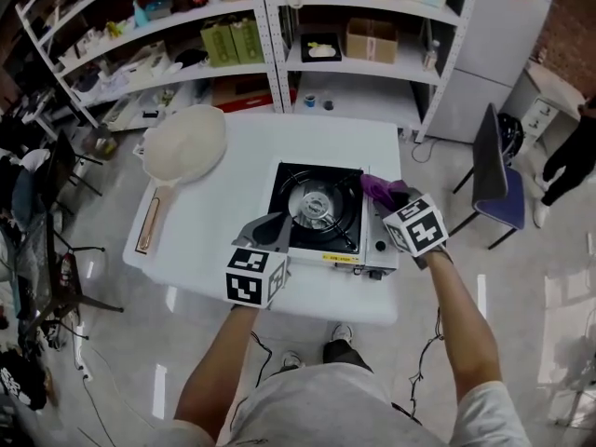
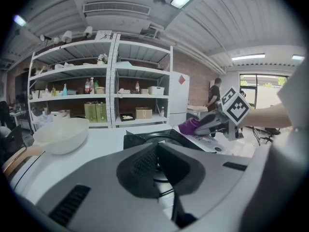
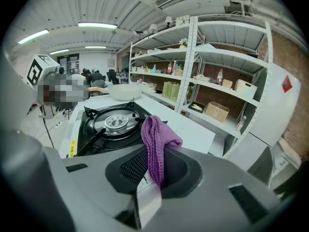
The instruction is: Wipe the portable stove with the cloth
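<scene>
Right claw (image 3: 155, 170) is clamped on the purple cloth (image 3: 157, 137), with a bunched fold sticking up out of the jaws. It's just over the right side of the stove (image 1: 321, 214), which sits on the white table (image 1: 209, 226). Left claw (image 2: 157, 166) is closed on nothing, near the stove's front-left corner. The cloth looks like soft, light knit, so it'll flop. I'd say gripping a thick fold like this is right. The stove's probably light enough to slide, so bracing it might help.
</scene>
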### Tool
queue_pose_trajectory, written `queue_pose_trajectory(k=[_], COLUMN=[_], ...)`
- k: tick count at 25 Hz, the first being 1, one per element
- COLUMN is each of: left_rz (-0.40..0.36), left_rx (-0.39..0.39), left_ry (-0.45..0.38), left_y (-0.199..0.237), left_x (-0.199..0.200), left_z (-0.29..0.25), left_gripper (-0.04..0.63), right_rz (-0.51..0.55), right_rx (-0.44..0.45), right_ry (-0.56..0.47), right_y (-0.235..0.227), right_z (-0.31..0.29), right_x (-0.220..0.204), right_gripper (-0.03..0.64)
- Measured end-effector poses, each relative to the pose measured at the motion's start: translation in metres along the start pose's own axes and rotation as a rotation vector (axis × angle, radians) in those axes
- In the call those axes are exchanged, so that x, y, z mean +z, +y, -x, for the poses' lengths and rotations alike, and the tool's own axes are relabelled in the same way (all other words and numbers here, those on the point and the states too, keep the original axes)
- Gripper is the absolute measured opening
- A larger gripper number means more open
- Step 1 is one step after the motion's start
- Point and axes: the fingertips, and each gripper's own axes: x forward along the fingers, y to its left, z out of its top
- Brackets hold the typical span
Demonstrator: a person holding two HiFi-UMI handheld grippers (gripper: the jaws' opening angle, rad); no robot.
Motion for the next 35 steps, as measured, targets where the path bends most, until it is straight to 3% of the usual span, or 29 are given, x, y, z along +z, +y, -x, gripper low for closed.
queue_pose_trajectory(k=[35], left_rz=[-0.004], left_rx=[-0.128], left_ry=[-0.035], left_y=[-0.017], left_x=[-0.031], left_z=[0.059], left_gripper=[0.003], right_rz=[-0.018], right_rx=[-0.054], right_ry=[0.075], right_y=[0.101], right_z=[0.075], right_x=[-0.054], right_gripper=[0.064])
